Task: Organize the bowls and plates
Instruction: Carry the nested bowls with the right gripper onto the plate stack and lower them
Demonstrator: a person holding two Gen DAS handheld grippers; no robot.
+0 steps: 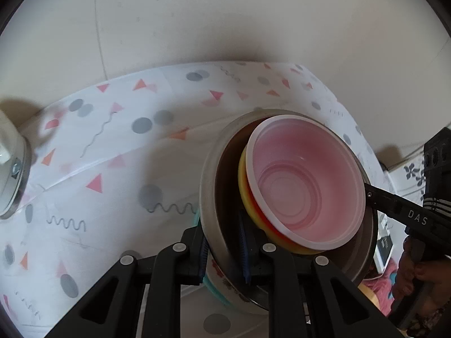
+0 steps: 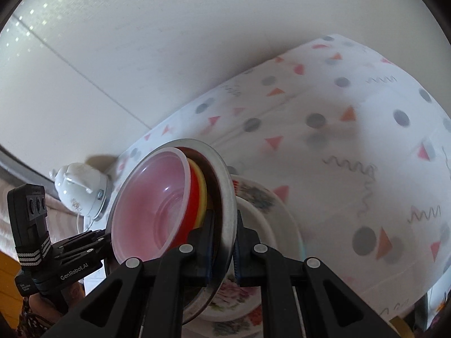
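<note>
A stack of dishes is held up off the table, tilted. On top is a translucent pink bowl (image 1: 307,183), nested in a red and a yellow bowl (image 1: 243,180), all inside a steel bowl (image 1: 210,174). Under it are floral ceramic dishes (image 2: 253,197). My left gripper (image 1: 225,248) is shut on the steel bowl's near rim. My right gripper (image 2: 225,248) is shut on the opposite rim (image 2: 225,186). The pink bowl (image 2: 152,200) also shows in the right wrist view. Each gripper shows in the other's view: the right one (image 1: 394,205), the left one (image 2: 79,245).
A table with a white patterned cloth (image 1: 112,146) lies below, against a pale wall (image 1: 225,14). A white ceramic teapot-like piece (image 2: 79,188) on a metal base stands at the table's edge by the wall.
</note>
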